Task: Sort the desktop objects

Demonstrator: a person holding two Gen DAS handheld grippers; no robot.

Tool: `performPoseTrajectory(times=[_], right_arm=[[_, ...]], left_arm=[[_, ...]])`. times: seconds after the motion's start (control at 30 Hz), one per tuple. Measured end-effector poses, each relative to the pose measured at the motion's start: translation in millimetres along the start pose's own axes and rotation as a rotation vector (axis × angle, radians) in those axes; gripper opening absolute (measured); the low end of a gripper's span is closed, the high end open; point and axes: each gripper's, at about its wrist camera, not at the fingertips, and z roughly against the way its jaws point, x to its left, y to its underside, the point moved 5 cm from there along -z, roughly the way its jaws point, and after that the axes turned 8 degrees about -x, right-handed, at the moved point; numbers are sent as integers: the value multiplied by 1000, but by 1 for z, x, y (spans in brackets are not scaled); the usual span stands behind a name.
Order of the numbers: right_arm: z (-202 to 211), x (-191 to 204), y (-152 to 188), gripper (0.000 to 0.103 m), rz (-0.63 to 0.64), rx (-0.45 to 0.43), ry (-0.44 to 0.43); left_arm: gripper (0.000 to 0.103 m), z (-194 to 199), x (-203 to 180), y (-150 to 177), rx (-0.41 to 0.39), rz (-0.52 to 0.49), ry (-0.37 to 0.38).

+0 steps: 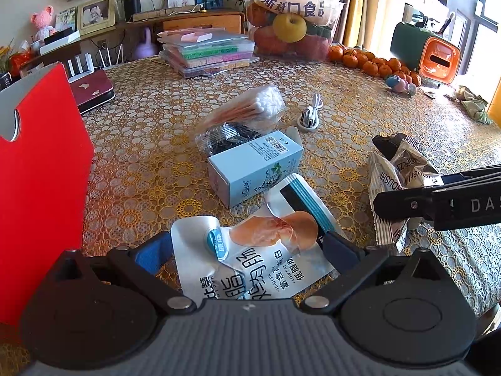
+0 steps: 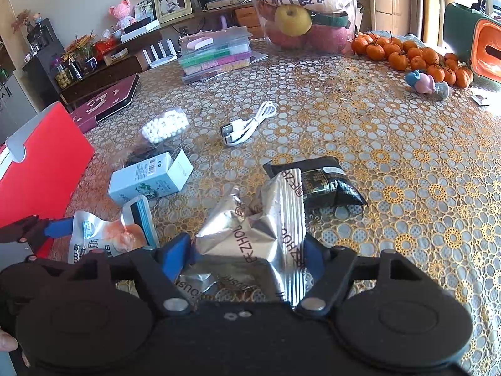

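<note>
- Your left gripper (image 1: pixel 247 247) straddles the white chicken snack pouch (image 1: pixel 250 260), blue pads on either side of it. From the pictures I cannot tell whether the pads are pressing on it or just framing it.
- Your right gripper (image 2: pixel 247 250) has the crumpled silver wrapper (image 2: pixel 253 232) between its fingers, and the foil looks pinched, so I judge it clamped on that wrapper.
- Take the light blue carton (image 1: pixel 253 166) as your landmark. The pouch lies just in front of it, nearly touching its near corner. The silver wrapper sits to its right, with the black packet (image 2: pixel 319 181) just behind that wrapper.
- Squeeze the pouch across its flat body, not the torn flap, as thin film will likely slip. Lift straight up so you don't drag the carton.
- The red box (image 1: pixel 40 188) stands left of the carton and is probably the drop spot, though its inside is hidden.
- The bag of cotton swabs (image 1: pixel 250 106) lies behind the carton, over a clear bag of dark items I can't identify. The white cable (image 2: pixel 247 125) is behind and to the right.
- Far behind, a clear bag of fruit (image 1: pixel 291 28) holds a yellow apple and red ones, under a printed bag.
</note>
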Motion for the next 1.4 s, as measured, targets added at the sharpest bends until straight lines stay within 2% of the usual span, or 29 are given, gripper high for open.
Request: performPoseTrajectory(times=[0.13, 0.2, 0.27, 0.47, 1.1, 1.4], right_arm=[[1, 1, 1, 69, 7, -2, 7], [1, 0, 0, 64, 9, -5, 14], [2, 0, 1, 62, 0, -4, 10], [6, 1, 2, 52, -4, -5, 5], [29, 4, 1, 51, 1, -26, -4], [49, 12, -1, 51, 9, -45, -14]], left_arm=[[93, 4, 3, 0, -11, 17, -7], [87, 6, 4, 1, -19, 21, -8], [75, 8, 4, 0, -27, 29, -8], [73, 11, 4, 0, -29, 40, -12], [70, 32, 3, -12, -54, 45, -5], [70, 54, 3, -19, -65, 52, 9]])
